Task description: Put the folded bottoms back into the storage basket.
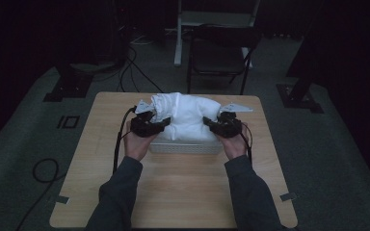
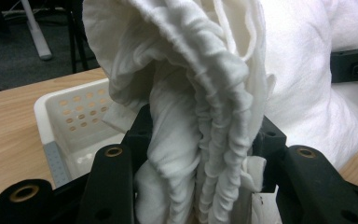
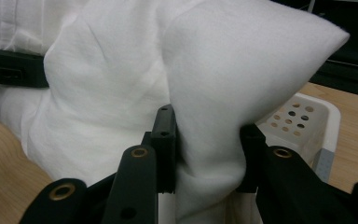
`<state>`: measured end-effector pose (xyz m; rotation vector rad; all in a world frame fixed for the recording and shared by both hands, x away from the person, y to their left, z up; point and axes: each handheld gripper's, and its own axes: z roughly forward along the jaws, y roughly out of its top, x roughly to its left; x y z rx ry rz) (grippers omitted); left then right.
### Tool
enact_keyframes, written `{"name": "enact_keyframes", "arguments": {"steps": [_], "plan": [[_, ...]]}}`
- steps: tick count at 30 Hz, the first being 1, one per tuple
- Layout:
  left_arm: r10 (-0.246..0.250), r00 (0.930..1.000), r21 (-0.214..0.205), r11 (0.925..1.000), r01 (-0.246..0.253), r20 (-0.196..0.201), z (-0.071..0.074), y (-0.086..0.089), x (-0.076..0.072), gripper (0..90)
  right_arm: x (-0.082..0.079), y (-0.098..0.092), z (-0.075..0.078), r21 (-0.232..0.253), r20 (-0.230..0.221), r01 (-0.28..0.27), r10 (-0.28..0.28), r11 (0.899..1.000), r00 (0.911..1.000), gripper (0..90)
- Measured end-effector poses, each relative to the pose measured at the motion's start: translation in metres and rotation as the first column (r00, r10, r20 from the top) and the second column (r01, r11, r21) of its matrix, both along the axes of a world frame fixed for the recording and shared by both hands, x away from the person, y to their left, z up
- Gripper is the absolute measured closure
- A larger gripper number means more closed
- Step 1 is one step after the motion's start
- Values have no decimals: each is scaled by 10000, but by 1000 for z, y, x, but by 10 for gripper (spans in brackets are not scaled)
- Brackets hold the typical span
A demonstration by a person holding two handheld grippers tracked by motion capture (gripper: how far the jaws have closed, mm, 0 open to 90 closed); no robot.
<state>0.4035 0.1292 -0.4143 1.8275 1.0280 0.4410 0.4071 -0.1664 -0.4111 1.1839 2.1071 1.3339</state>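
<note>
A soft white pillow [image 1: 188, 118] in a wrinkled cloth case sat over a perforated white plastic basket [image 1: 185, 147] on the pale wooden table [image 1: 173, 192]. The left gripper [image 1: 160, 124] pinched the case's gathered, ruffled open end; the right gripper [image 1: 209, 123] clamped a plump corner. Beyond lay grey carpet, cables and a dark folding chair [image 1: 219, 53] — the room was dim.

No text, label, brand, number or sign can be read in any of the three views. The white pillow [image 1: 188, 115], the white perforated basket [image 2: 70, 116] and the wooden bench [image 1: 173, 192] bear no lettering, and the dark upper part of the high view is too dim to make out any markings.
</note>
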Motion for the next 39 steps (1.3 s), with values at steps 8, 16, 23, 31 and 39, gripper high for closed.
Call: {"name": "enact_keyframes", "arguments": {"steps": [8, 16, 23, 31, 39], "plan": [[22, 9999, -94, 10000, -23, -103, -4, -1, 6, 542, 5, -1, -3, 46, -99, 99, -99, 9999, 9999, 686], [75, 9997, -67, 9999, -76, -229, -6, -2, 13, 543, 11, -1, -5, 38, -194, 178, -177, 9998, 9997, 686], [138, 9994, -69, 9999, -140, -317, -6, -3, 17, 543, 14, -1, -7, 66, -229, 222, -220, 9997, 9995, 687], [233, 9991, -49, 9997, -235, -368, -7, -5, 23, 543, 19, -1, -8, 111, -293, 340, -336, 9994, 9990, 687], [333, 9984, -113, 9994, -339, -461, -10, -5, 29, 545, 23, 0, -10, 108, -352, 424, -420, 9990, 9985, 687]]}}
